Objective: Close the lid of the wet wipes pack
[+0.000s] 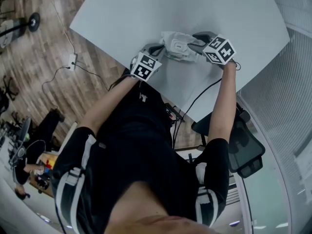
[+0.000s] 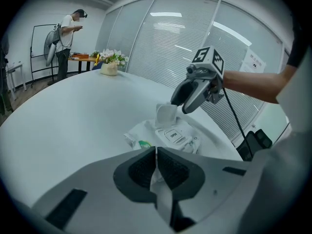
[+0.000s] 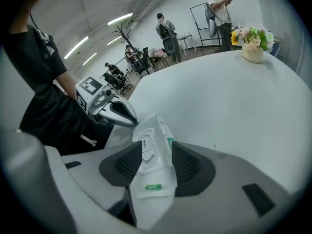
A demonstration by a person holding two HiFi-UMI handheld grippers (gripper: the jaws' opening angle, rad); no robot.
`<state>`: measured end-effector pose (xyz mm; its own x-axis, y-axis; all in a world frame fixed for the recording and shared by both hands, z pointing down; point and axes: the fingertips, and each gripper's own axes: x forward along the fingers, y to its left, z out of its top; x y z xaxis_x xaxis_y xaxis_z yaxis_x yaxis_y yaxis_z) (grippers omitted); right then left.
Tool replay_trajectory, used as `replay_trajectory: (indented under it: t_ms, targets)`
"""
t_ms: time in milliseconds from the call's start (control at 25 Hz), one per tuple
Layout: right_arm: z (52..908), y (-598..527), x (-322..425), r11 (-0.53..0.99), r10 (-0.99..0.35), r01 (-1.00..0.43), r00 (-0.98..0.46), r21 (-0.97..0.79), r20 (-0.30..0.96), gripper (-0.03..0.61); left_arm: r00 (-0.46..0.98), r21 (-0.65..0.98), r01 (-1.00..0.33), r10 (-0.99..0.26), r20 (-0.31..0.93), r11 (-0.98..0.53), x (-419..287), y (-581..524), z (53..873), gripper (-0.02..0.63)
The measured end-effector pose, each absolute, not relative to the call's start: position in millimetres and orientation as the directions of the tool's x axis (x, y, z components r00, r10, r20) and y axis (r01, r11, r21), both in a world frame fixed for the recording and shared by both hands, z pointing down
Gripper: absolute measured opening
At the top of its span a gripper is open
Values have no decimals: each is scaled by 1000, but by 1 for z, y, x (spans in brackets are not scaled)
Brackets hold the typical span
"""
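Holding: you have the wet wipes pack (image 1: 176,47) between your two grippers, one at each end, on the white table (image 1: 146,13).
Pack location: close to the table edge nearest you, well away from its corners.
Pack material: soft, crinkled white film, pillow-shaped, with flat crimped ends and a small green mark near one end.
Lid (image 2: 166,115): a stiff white plastic flap with rounded corners, standing up open from its frame on the pack's top face.
Under the flap: a flat white sticker (image 2: 173,135) printed "OPEN" lies over the opening. The wipes inside do not show.
Left gripper (image 2: 156,152): your fingers (image 2: 141,167) are clenched on a thin sliver of the pack's film. The dark ribbed pads almost meet, with only the white film between them.
Right gripper (image 3: 153,147): your fingers (image 3: 187,162) are grasping the pack's other end. The pack fills the gap, with a ribbed pad against each side.
Gripper bodies: smooth grey moulded shells, each carrying a marker cube (image 1: 220,49) with black-and-white squares.
Table surface: smooth, matte and plain white, with a curved outline.
Flower pot (image 3: 253,50): a pale cream pot by the table's far edge, holding white and yellow blooms with green leaves.
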<state>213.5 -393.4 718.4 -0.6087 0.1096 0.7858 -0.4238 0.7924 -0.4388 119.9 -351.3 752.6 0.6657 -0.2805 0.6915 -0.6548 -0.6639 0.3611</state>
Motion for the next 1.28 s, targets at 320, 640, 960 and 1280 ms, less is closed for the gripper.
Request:
replay_trajectory:
  t_ms: [320,640,960,1280]
  targets:
    - [741,-342,200,782,174,-409,-581,-471,795,206,652,356,-671,-289,701,-651,114,-350,762,29]
    - [763,-347,190,779,31,-545,-460,-309,888,138,646,355,-682,-299,703,-639,115,-349,768,29]
    - [769,-335,187,819,-95,-571,-220,-50,971,165,643,353,-687,-306,702,-635,117,-341,764,29]
    - [771,-327,182,822,-151,-568,-151,39,977,161,644,350,-694,-324,694,-630,114,-335,762,29]
